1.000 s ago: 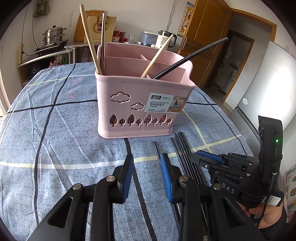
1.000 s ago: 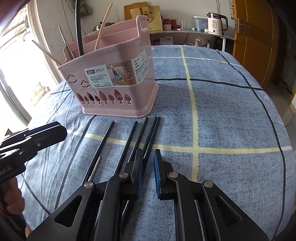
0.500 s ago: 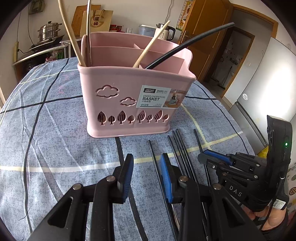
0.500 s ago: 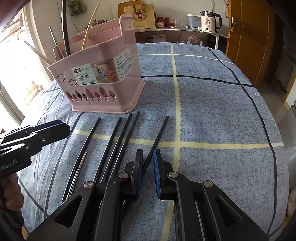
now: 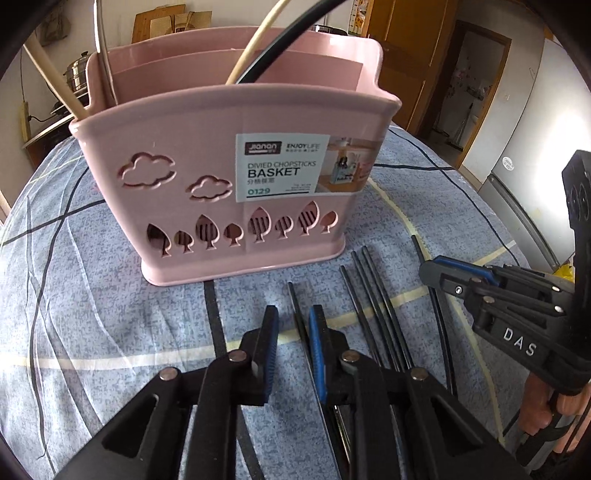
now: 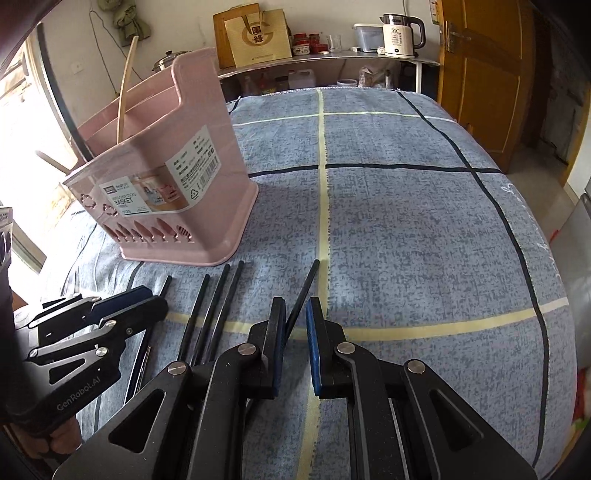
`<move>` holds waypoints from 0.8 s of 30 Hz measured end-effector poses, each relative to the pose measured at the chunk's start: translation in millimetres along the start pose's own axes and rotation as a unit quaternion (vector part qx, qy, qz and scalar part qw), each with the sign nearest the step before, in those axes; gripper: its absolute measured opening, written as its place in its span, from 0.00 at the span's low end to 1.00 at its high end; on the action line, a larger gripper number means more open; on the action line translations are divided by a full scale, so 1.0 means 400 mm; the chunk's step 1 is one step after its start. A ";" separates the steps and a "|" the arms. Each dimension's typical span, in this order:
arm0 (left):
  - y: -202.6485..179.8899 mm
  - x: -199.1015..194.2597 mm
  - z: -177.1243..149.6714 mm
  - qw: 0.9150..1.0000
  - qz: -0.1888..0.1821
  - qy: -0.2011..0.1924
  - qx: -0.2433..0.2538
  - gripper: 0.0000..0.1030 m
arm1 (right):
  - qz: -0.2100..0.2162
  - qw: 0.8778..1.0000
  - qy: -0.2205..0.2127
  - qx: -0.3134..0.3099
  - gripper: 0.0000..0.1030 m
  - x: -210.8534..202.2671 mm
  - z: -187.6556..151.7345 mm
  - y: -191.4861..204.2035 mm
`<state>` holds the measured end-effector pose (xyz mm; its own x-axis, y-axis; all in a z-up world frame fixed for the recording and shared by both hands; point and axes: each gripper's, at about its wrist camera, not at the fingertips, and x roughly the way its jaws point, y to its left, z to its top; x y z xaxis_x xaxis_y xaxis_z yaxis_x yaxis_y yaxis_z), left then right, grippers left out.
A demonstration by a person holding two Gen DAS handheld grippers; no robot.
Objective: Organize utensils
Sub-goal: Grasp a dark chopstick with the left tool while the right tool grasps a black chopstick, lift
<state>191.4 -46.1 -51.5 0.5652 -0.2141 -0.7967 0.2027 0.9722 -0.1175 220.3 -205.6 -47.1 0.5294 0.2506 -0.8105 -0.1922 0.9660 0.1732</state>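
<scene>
A pink divided basket (image 5: 192,206) stands upright on the blue checked cloth, with wooden sticks (image 5: 255,44) and a black chopstick (image 5: 280,40) leaning in it. Several black chopsticks (image 5: 369,295) lie in front of it. My left gripper (image 5: 293,328) straddles the leftmost chopstick (image 5: 295,299). Its jaws are closing; the stick rests by the right pad and the left pad is clear of it. My right gripper (image 6: 295,314) stands a narrow gap apart over the rightmost chopstick (image 6: 308,280), which lies against its left pad only.
A person's hand holds each gripper handle. At the back, a shelf holds a kettle (image 6: 399,33) and a paper bag (image 6: 258,37). A wooden door (image 6: 487,74) is at the right. The cloth (image 6: 406,221) falls away at the table's right edge.
Both grippers moved closer to the basket. The left jaws narrowed around the leftmost chopstick. The rightmost chopstick slid away from the bundle along with the right gripper.
</scene>
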 end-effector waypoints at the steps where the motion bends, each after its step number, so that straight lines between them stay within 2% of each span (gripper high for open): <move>1: 0.001 0.000 0.000 1.000 0.002 0.000 0.001 0.11 | 0.002 1.000 -0.002 0.000 0.11 0.002 0.003 -0.001; 3: 0.008 0.000 0.000 1.000 0.003 0.000 -0.004 0.08 | 0.001 1.000 -0.002 -0.003 0.11 0.006 0.006 0.001; 11: 0.052 -0.018 -0.011 1.000 -0.005 0.004 -0.020 0.08 | 0.006 1.000 0.010 -0.007 0.11 0.019 0.022 0.000; 17: 0.051 -0.018 -0.005 1.000 -0.005 0.012 -0.012 0.08 | 0.005 1.000 0.009 -0.011 0.09 0.030 0.034 0.002; 24: 0.057 -0.046 -0.002 1.000 -0.014 0.007 -0.024 0.07 | 0.034 0.999 -0.013 -0.004 0.07 -0.024 0.015 0.005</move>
<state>184.9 -19.9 -39.9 0.5486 -0.2397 -0.8010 0.1795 0.9695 -0.1671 219.8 -205.8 -35.7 0.5353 0.3181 -0.7825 -0.2361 0.9458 0.2230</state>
